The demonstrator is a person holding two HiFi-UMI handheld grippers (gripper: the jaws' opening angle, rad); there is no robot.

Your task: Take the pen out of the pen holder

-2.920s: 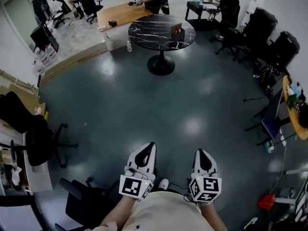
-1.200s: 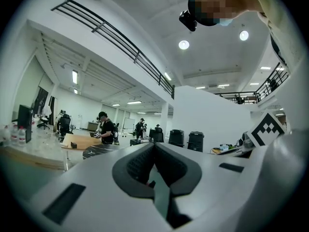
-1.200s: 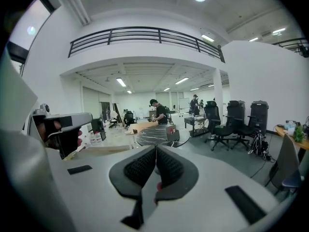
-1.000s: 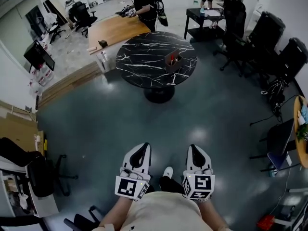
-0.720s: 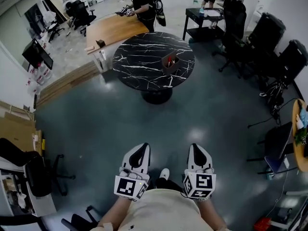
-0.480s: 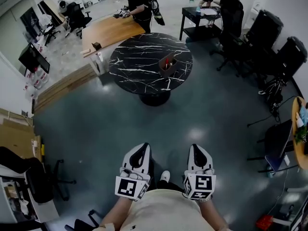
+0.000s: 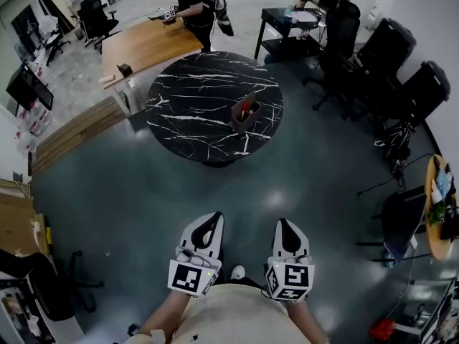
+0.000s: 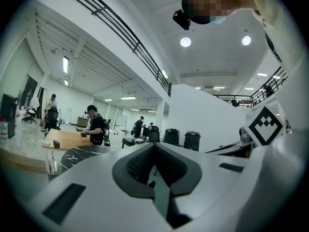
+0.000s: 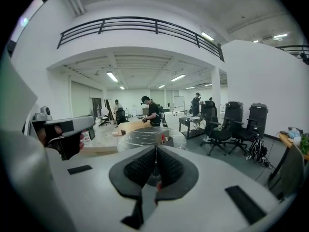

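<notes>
round table (image 7: 186,106) had drawn nearer across the floor, though it was still out of reach. holder (image 7: 244,115) near its right edge kept the pen (image 7: 246,106). left gripper (image 7: 214,216) and right gripper (image 7: 283,223) had jaws pressed together, empty.

Left tool (image 7: 216,216) and right tool (image 7: 281,223) white, shirt (image 7: 240,319) cream.

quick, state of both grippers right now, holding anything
Left gripper: shut, jaws together, nothing between them.
Right gripper: shut, jaws together, nothing between them.
</notes>
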